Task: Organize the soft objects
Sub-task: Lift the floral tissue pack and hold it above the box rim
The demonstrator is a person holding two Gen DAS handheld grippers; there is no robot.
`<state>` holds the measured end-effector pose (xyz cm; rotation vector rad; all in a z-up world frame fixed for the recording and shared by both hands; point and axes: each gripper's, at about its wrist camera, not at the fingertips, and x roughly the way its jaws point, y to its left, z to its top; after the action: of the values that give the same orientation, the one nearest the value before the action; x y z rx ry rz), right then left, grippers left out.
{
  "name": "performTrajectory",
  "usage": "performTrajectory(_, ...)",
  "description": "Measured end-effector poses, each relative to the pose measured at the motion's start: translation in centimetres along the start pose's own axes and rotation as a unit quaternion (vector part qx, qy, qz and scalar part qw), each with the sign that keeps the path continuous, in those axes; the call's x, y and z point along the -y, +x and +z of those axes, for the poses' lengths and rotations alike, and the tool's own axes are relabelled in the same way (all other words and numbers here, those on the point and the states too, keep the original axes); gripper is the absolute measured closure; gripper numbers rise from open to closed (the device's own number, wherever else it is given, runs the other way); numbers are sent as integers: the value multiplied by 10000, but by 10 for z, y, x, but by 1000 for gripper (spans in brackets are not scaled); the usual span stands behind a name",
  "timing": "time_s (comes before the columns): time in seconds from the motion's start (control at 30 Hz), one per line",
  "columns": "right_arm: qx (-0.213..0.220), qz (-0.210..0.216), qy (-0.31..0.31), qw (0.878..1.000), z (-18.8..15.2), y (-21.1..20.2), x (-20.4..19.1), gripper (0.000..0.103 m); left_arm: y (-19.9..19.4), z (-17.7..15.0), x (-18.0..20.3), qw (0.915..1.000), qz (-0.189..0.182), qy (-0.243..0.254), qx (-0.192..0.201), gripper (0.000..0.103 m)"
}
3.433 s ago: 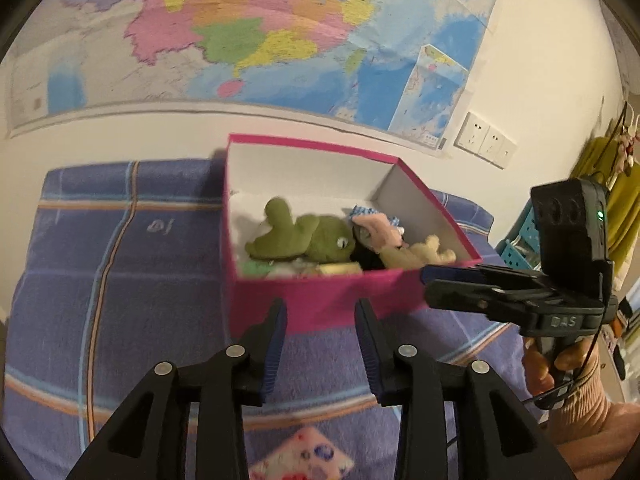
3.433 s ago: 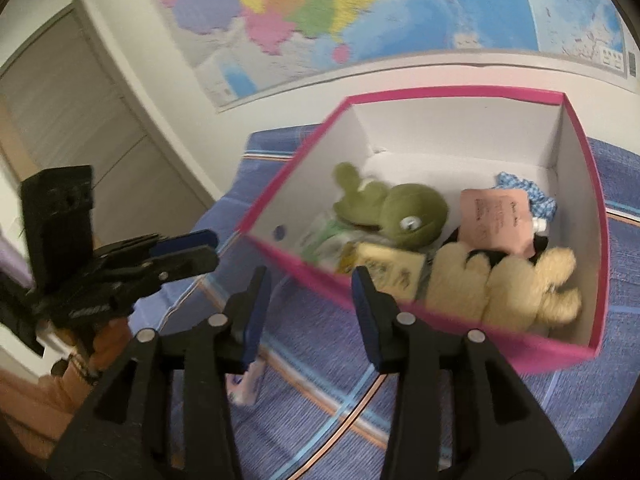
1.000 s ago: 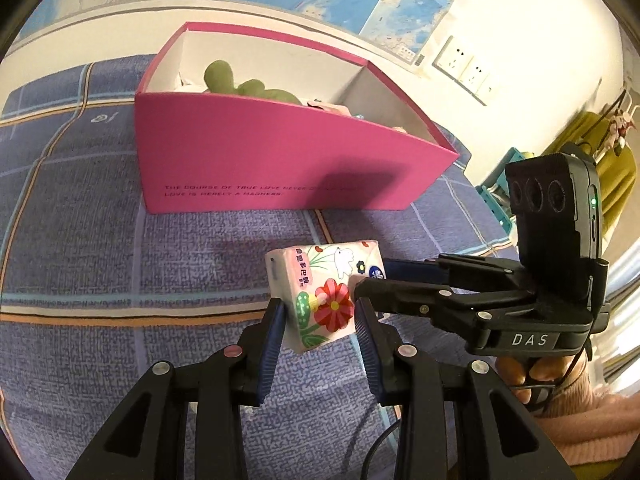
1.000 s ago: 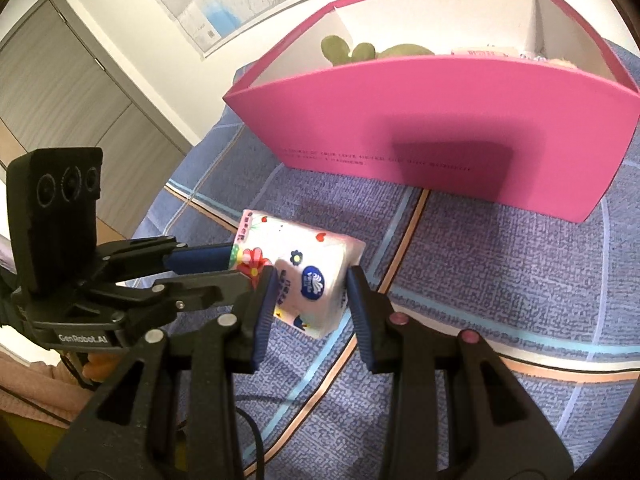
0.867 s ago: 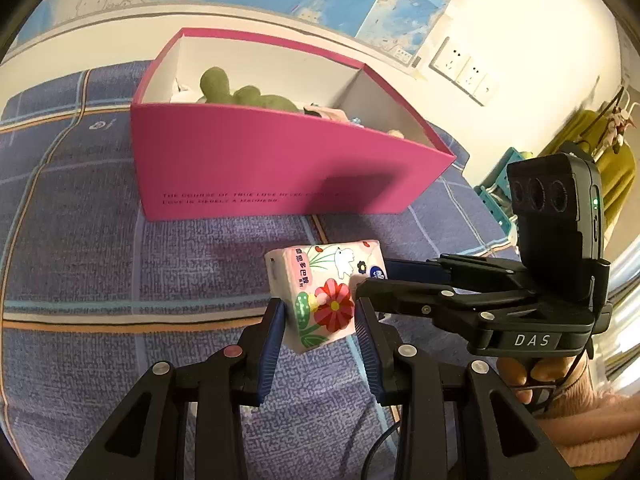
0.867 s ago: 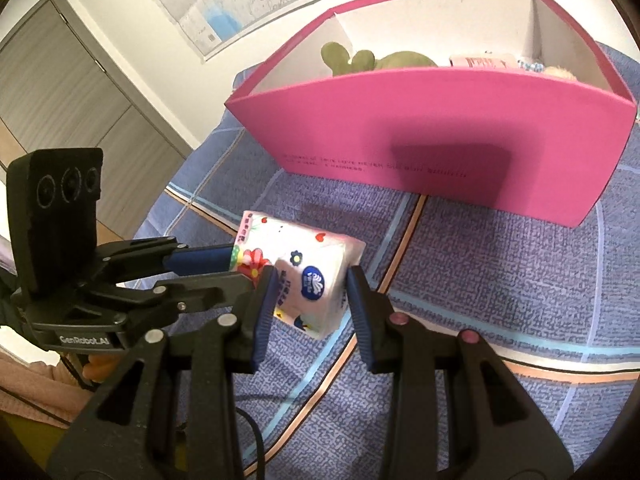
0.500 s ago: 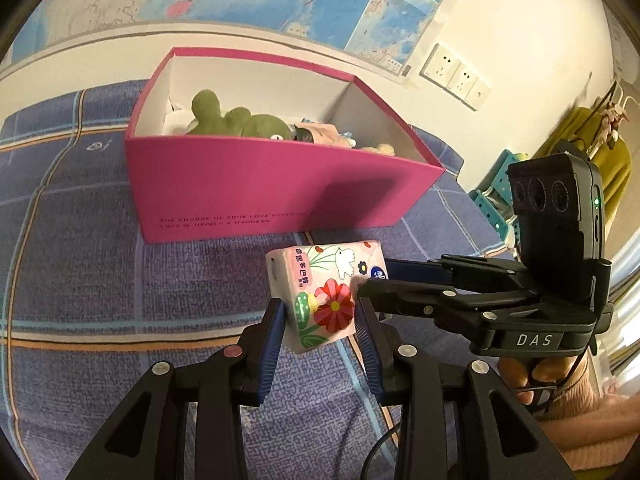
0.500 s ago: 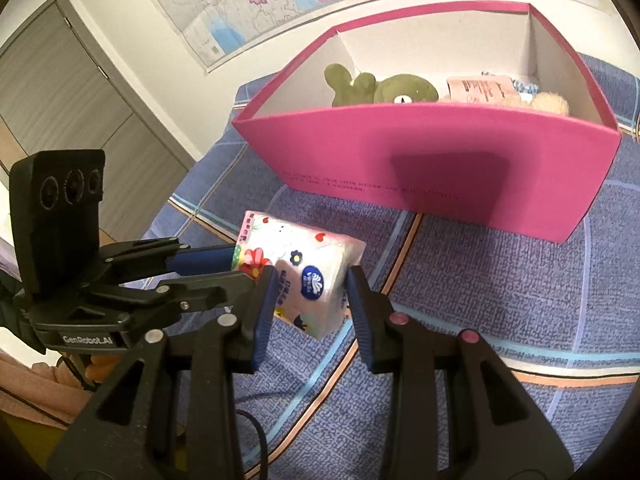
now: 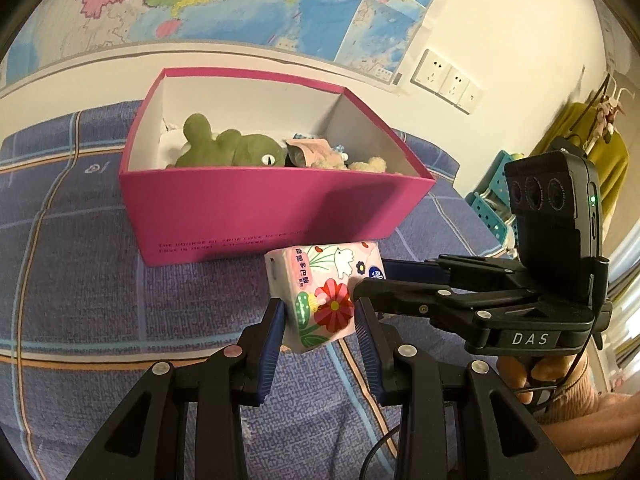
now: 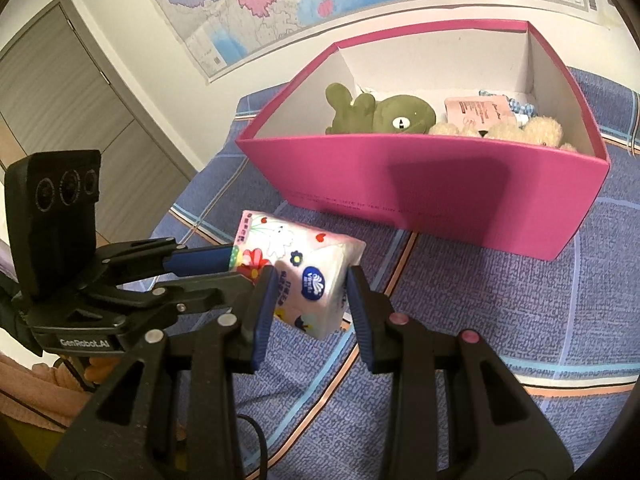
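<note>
Both grippers, left gripper (image 9: 320, 320) and right gripper (image 10: 310, 292), are clamping the tissue pack (image 9: 325, 292), carrying it; next, lifting over pink box (image 9: 256, 216) ahead and releasing inside.

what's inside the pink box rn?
In the pink box: a green frog plush, a cream teddy bear, a pink packet and a blue checked cloth. The front wall and the toys hide the box floor.
</note>
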<state>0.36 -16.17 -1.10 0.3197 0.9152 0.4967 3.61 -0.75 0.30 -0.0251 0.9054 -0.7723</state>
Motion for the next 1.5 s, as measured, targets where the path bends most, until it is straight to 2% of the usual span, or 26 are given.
performTrajectory(1.5,348,-58,-254,9991,22,-12,-1,64,-10,22,8,9989,96,245,392,68)
